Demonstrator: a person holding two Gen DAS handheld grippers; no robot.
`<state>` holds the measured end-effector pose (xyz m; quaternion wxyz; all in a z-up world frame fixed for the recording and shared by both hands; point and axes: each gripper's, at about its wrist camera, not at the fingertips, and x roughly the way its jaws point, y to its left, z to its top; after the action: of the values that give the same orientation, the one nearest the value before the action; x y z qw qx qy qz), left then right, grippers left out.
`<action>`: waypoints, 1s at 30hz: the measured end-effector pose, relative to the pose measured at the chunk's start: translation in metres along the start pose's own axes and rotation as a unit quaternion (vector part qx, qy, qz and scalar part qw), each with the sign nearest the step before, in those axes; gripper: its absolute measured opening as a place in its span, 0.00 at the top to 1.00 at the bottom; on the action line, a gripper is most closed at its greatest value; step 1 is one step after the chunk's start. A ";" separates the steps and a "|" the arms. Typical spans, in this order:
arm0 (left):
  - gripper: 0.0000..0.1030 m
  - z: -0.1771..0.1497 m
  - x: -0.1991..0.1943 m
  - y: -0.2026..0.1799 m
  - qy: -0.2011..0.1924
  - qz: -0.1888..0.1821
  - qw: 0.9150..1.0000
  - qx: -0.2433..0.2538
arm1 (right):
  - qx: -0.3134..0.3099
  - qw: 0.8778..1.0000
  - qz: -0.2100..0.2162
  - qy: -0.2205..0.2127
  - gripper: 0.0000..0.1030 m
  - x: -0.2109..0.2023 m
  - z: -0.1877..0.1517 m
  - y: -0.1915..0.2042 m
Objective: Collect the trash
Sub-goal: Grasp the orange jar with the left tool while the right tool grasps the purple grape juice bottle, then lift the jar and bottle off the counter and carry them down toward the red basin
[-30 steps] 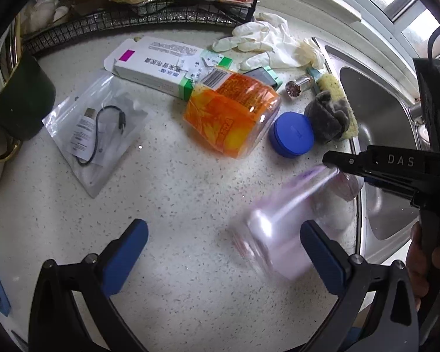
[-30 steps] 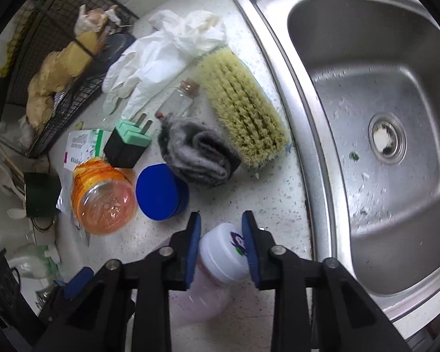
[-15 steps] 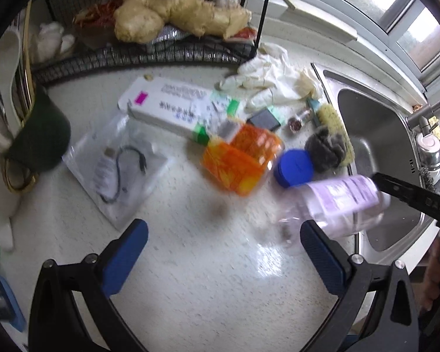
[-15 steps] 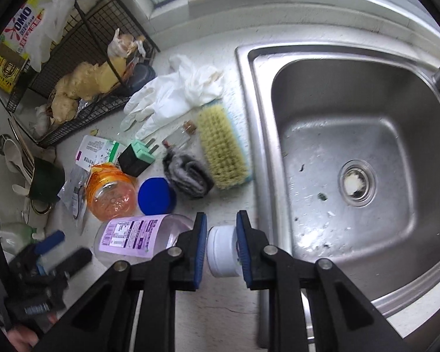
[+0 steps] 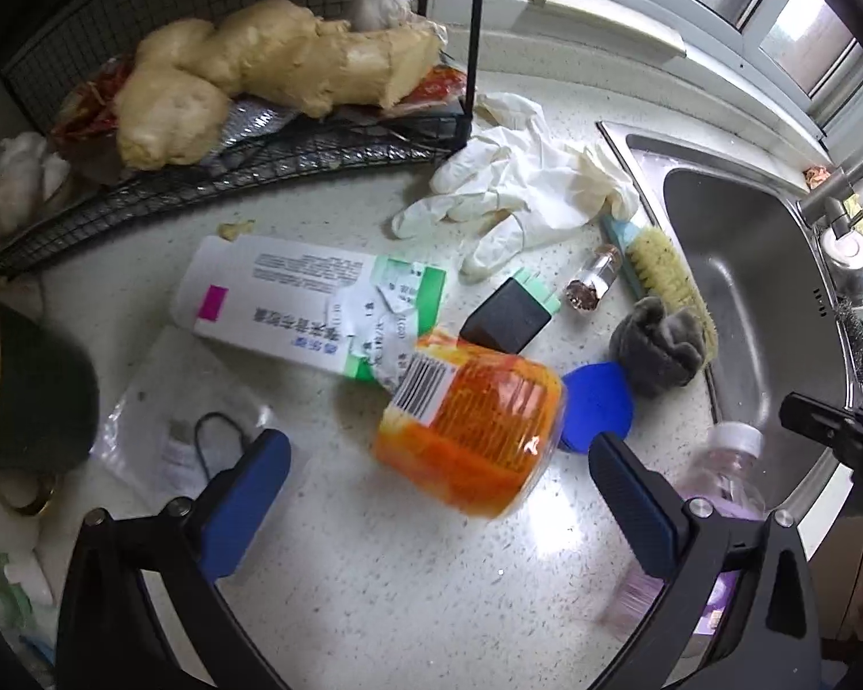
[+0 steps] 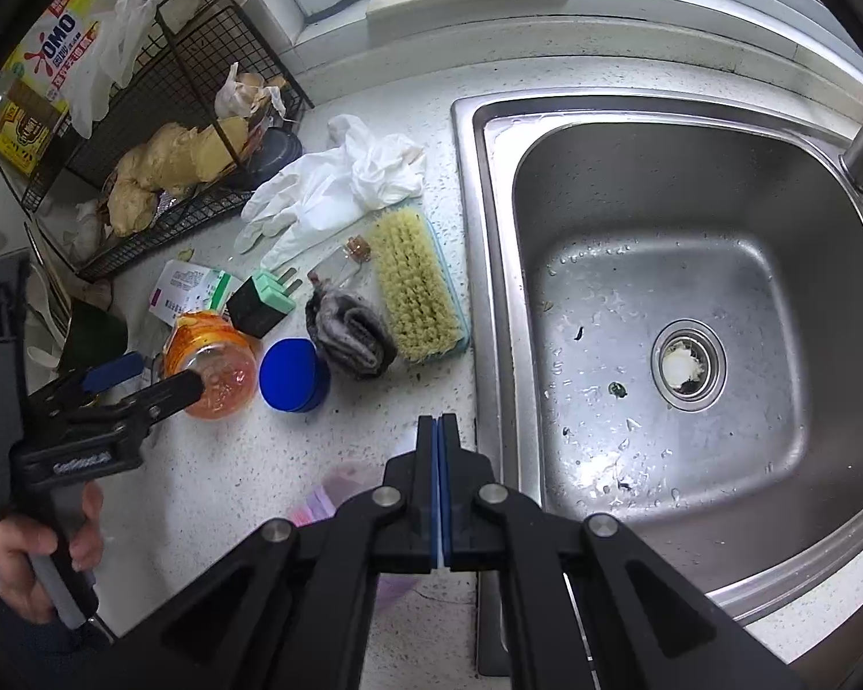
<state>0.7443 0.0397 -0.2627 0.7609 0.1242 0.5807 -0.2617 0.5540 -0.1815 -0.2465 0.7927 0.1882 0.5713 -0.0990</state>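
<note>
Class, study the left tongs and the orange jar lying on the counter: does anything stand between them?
Nothing visible does. The left tongs are open, with only counter up to the orange jar; the blue lid sits beside it.

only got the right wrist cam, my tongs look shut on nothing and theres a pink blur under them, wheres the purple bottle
Observer: The purple bottle is loose beside the sink rim, white cap showing, apart from the right tongs.
Operator: left tongs open or shut
Observer: The left tongs are wide open, and the orange jar lies just ahead between the fingers, untouched.
Operator: anything near their left finger
Observer: A clear bag with a black cable lies flat beside it.
</note>
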 end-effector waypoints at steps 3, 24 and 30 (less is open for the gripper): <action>0.07 0.001 0.010 -0.002 0.008 0.001 1.000 0.002 | -0.006 1.000 0.002 -0.005 1.00 -0.003 0.000 0.000; 0.45 -0.039 -0.019 -0.031 0.002 -0.006 1.000 -0.007 | 0.010 0.999 0.039 0.028 0.43 -0.015 -0.022 0.003; 0.45 -0.069 -0.031 -0.033 0.008 -0.003 1.000 -0.014 | 0.053 0.996 0.034 0.067 0.25 -0.004 -0.042 0.013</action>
<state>0.6640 0.0540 -0.2500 0.7571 0.1138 0.5906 -0.2550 0.5208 -0.1531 -0.2516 0.7447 0.2554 0.6101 -0.0895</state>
